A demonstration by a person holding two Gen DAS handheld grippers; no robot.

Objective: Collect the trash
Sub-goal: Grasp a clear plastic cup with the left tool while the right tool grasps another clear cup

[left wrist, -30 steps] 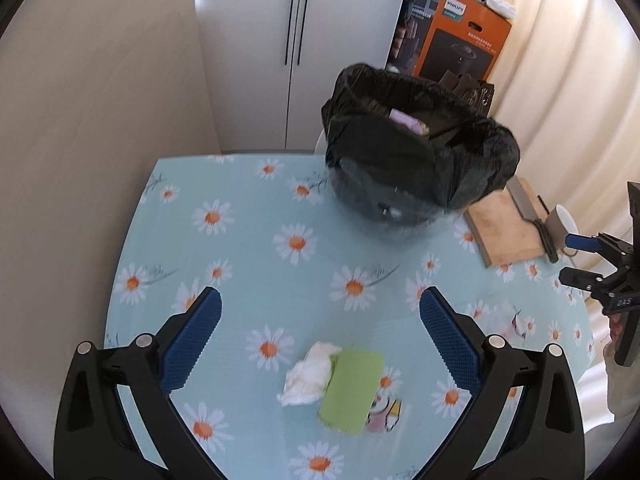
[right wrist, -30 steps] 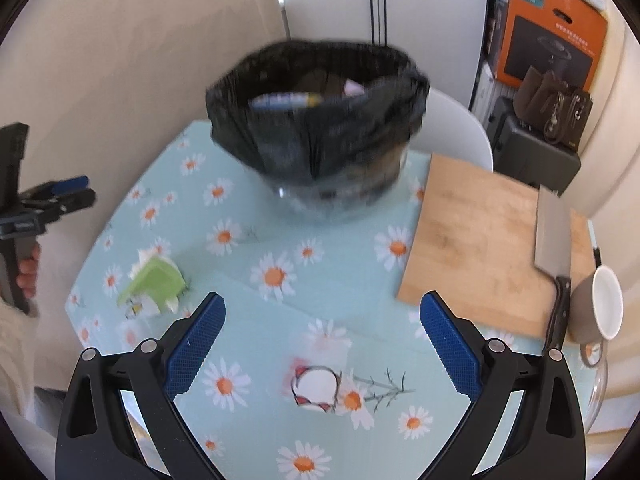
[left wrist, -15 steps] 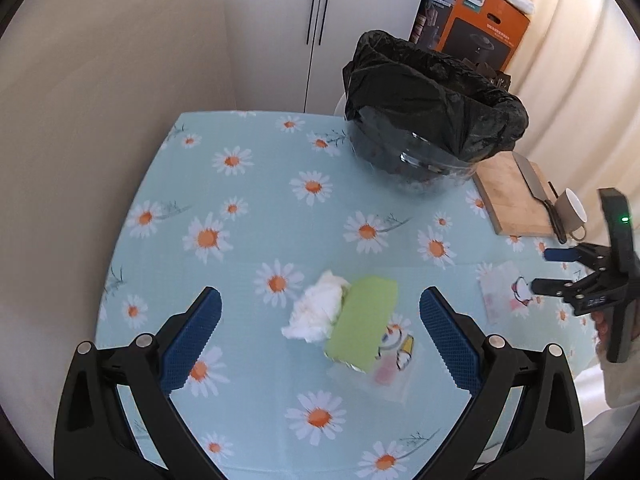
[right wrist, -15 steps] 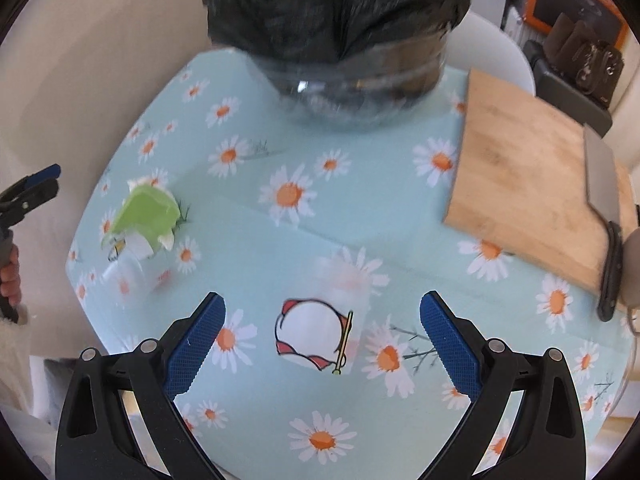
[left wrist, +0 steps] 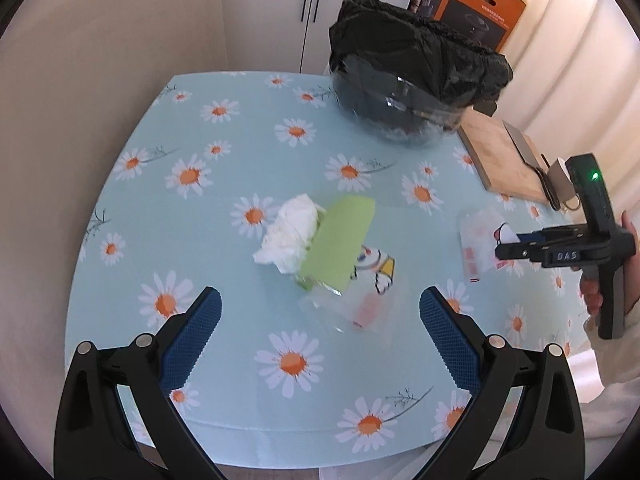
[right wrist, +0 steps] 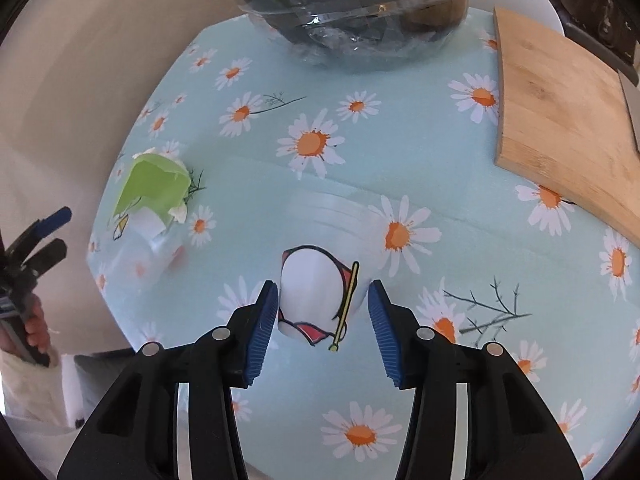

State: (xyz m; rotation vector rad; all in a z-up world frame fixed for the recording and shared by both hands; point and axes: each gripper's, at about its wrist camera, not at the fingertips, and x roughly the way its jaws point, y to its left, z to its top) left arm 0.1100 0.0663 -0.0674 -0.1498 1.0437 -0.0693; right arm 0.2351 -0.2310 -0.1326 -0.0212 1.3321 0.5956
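Note:
A clear plastic wrapper with a cartoon print (right wrist: 316, 300) lies on the daisy tablecloth, between the fingers of my right gripper (right wrist: 322, 306); the jaws are half closed around it and a gap shows on the right side. It also shows in the left wrist view (left wrist: 480, 246). A crumpled white tissue (left wrist: 290, 234), a green paper (left wrist: 340, 240) and a clear printed bag (left wrist: 360, 300) lie together ahead of my left gripper (left wrist: 318, 320), which is open and empty. The bin with a black bag (left wrist: 412, 80) stands at the far side.
A wooden cutting board (right wrist: 560, 120) with a cleaver (left wrist: 524, 152) lies at the table's right side, a cup (left wrist: 560, 176) beside it. A wall runs along the left edge. An orange box (left wrist: 480, 4) and cabinet doors (left wrist: 312, 0) stand behind the table.
My right gripper has come down onto the cartoon wrapper and its jaws have narrowed around it. My left gripper has pulled back and lowered toward the tissue and green paper.

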